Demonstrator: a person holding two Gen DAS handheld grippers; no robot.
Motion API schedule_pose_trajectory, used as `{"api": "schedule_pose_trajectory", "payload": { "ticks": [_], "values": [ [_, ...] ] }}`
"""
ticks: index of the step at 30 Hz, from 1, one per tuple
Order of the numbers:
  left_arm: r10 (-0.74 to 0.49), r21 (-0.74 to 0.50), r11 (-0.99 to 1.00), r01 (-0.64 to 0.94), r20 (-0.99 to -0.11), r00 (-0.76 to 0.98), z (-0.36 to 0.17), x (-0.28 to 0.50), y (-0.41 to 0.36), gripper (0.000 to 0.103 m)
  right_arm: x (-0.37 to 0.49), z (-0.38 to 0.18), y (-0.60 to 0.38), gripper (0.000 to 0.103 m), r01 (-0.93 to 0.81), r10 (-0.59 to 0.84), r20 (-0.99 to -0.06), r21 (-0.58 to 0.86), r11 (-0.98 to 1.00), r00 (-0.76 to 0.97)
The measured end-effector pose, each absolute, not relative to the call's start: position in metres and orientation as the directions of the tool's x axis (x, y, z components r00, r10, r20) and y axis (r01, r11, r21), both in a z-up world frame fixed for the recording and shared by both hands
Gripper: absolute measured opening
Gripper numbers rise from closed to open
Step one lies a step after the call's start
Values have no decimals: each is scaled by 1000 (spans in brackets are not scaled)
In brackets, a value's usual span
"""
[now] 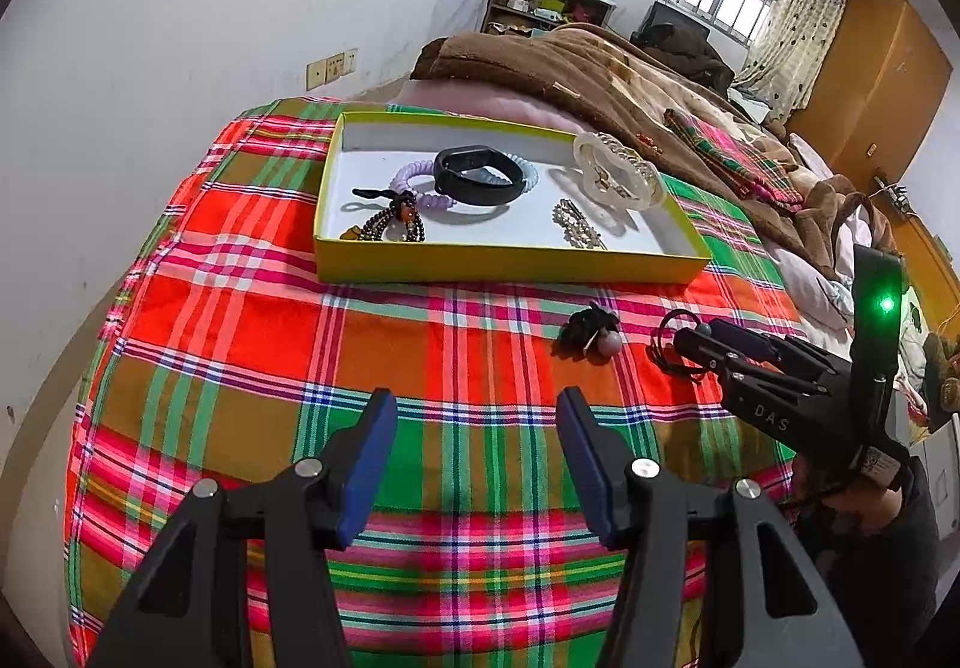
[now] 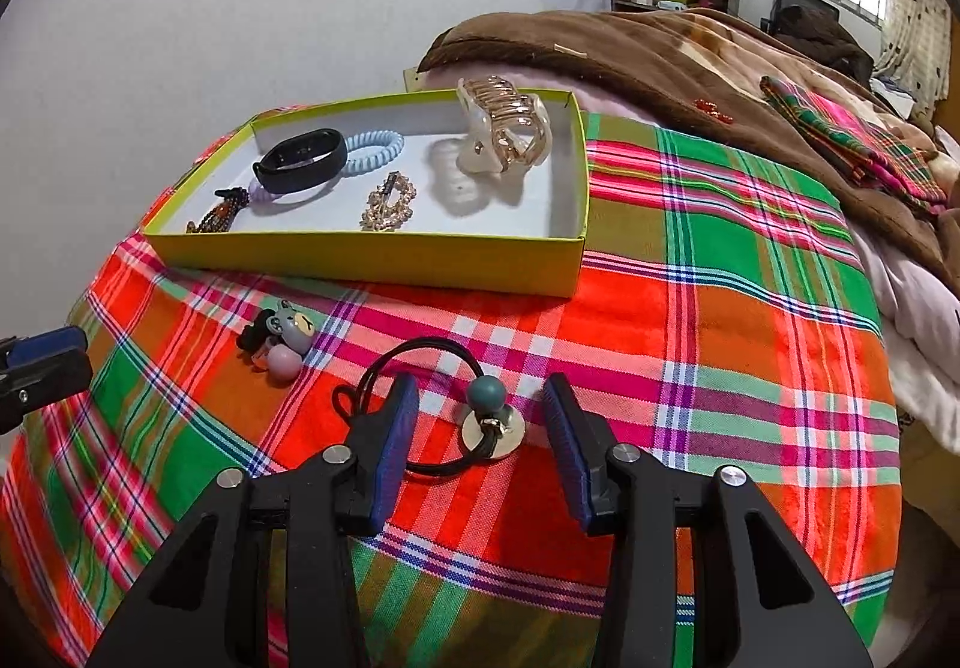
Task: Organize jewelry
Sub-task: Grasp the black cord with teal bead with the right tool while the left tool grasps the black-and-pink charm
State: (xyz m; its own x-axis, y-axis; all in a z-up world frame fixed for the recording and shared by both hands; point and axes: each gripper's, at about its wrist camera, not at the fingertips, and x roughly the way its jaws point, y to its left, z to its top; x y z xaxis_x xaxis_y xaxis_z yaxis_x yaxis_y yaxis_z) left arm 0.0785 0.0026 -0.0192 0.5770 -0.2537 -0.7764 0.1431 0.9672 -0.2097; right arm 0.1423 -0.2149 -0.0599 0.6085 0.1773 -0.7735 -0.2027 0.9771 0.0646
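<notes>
A yellow-green box (image 1: 510,261) (image 2: 372,257) on the plaid cloth holds a black band (image 1: 477,174) (image 2: 303,159), coil hair ties (image 2: 377,147), a bead string (image 1: 390,224), a gold clip (image 2: 389,203) and a clear claw clip (image 1: 618,170) (image 2: 504,131). A black hair tie with a teal bead and disc (image 2: 489,413) lies between the open fingers of my right gripper (image 2: 480,428), which also shows in the left wrist view (image 1: 690,350). A cartoon hair tie (image 1: 591,335) (image 2: 282,341) lies on the cloth. My left gripper (image 1: 477,452) is open and empty.
The plaid cloth (image 1: 270,368) covers a bed against a white wall. A brown blanket (image 1: 600,68) is heaped behind the box. A folded plaid cloth (image 2: 852,134) lies on the blanket. A shelf and a window are far back.
</notes>
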Motion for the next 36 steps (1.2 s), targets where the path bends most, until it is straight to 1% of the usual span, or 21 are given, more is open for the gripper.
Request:
{"api": "schedule_pose_trajectory", "payload": {
  "ticks": [2, 4, 6, 8, 20, 30, 36],
  "values": [
    [-252, -208, 968, 143, -778, 575, -20, 79, 1, 57, 142, -60, -214, 28, -208, 176, -774, 59, 976, 608],
    [-253, -208, 967, 144, -779, 573, -20, 79, -1, 57, 141, -60, -216, 21, -202, 171, -774, 57, 978, 610],
    [-253, -206, 967, 146, -780, 573, -19, 79, -2, 57, 141, -59, -218, 20, -195, 169, -772, 60, 979, 613],
    [-253, -205, 967, 149, -781, 571, -19, 80, -4, 57, 139, -58, -221, 15, -191, 175, -765, 69, 979, 620],
    [-263, -201, 965, 171, -791, 552, -24, 91, -20, 57, 125, -44, -249, 15, -149, 213, -720, 152, 977, 661],
    [-322, -211, 942, 261, -786, 527, -30, 114, -56, 58, 106, -32, -265, 15, -125, 227, -684, 196, 973, 694],
    [-322, -189, 936, 297, -798, 509, -37, 127, -73, 58, 96, -29, -271, 15, -116, 227, -669, 208, 971, 707]
  ]
}}
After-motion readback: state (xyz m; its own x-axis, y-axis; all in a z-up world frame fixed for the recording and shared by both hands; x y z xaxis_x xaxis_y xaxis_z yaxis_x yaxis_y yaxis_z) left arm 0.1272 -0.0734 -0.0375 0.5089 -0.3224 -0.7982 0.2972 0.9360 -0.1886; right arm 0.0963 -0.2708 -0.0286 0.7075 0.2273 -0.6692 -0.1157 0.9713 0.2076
